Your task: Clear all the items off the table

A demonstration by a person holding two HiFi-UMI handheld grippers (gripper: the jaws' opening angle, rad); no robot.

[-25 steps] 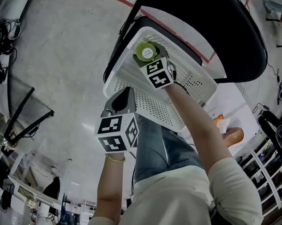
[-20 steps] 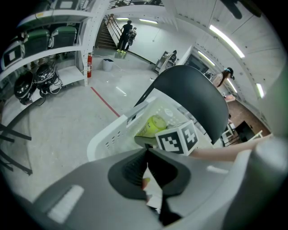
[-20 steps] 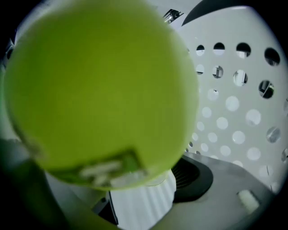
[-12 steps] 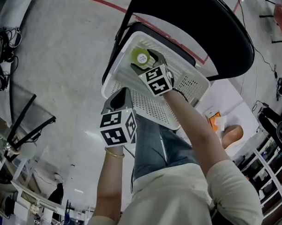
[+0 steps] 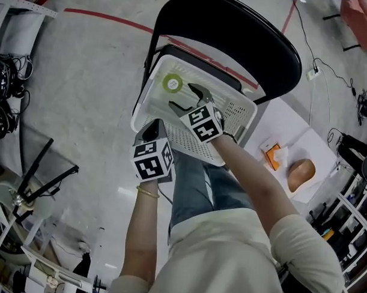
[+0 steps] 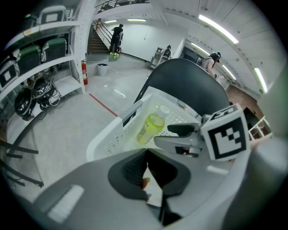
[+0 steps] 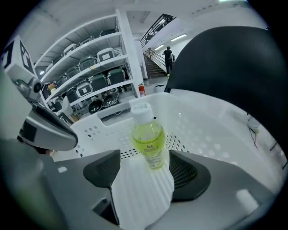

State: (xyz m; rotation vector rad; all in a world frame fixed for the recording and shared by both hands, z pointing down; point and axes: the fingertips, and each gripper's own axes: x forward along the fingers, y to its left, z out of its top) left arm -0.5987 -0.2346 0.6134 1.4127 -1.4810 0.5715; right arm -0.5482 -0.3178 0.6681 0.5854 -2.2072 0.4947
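Note:
A bottle of yellow-green drink (image 5: 172, 83) (image 6: 150, 128) (image 7: 148, 139) lies in the white perforated basket (image 5: 233, 108) (image 6: 108, 139) (image 7: 211, 130) on a black chair (image 5: 235, 36). Above the basket, a little short of the bottle, my right gripper (image 5: 181, 95) (image 7: 144, 166) (image 6: 168, 134) is open. Its jaws have just been closing slightly, with nothing between them. My left gripper (image 5: 154, 127) (image 6: 146, 155) is shut at the basket's near rim. Whether it pinches the rim I cannot tell.
To the right of the chair is a white table (image 5: 292, 134) with an orange box (image 5: 270, 155) and a brown rounded object (image 5: 301, 173) on it. Grey floor with a red line (image 5: 104, 19) lies to the left. Shelving stands at the far right.
My right gripper has lifted back from the bottle, which stays lying in the basket. The left gripper has kept its place at the rim.

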